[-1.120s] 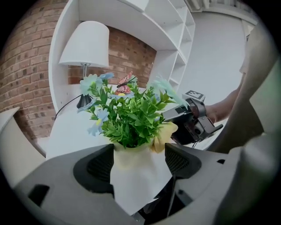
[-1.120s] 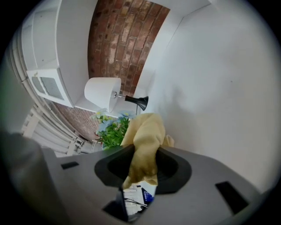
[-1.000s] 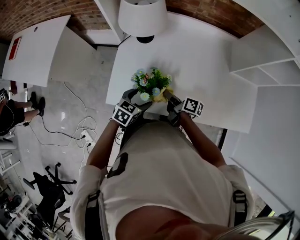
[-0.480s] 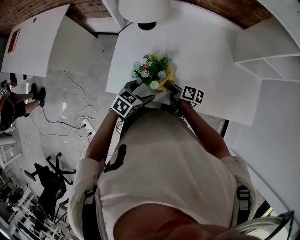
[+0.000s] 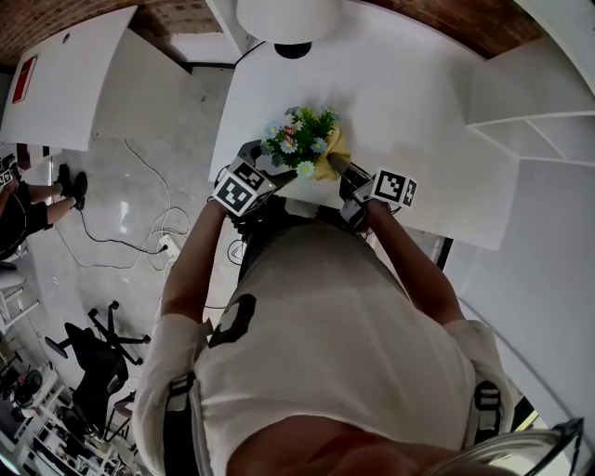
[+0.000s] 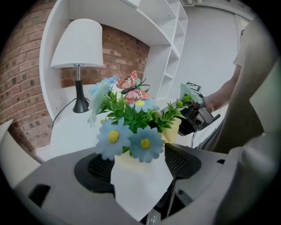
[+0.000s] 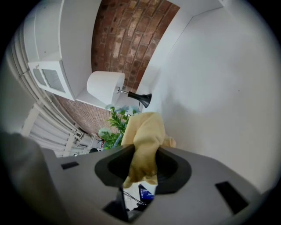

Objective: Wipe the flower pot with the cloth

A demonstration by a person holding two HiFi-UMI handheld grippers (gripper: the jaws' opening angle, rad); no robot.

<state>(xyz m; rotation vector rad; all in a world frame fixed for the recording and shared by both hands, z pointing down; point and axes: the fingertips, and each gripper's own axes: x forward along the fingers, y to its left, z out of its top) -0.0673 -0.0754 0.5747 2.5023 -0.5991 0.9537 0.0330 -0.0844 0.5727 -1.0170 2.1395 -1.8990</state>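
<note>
A cream flower pot (image 6: 141, 186) filled with blue daisies and green leaves (image 5: 301, 141) is gripped between the jaws of my left gripper (image 6: 139, 165), which is shut on it. In the head view the left gripper (image 5: 276, 177) holds the pot near the front edge of the white table (image 5: 418, 121). My right gripper (image 7: 141, 163) is shut on a yellow cloth (image 7: 144, 136). That cloth (image 5: 332, 154) lies against the right side of the plant, with the right gripper (image 5: 342, 171) just behind it. The pot's body is hidden under the flowers in the head view.
A white table lamp (image 5: 286, 17) with a black base (image 6: 80, 105) stands at the back of the table. White shelves (image 5: 530, 102) rise at the right. A brick wall (image 6: 118, 46) is behind. Cables (image 5: 153, 246) and an office chair (image 5: 88, 358) are on the floor to the left.
The left gripper's marker cube has shifted up and to the left, and the right one a little to the right. Pot and cloth stay gripped, together.
</note>
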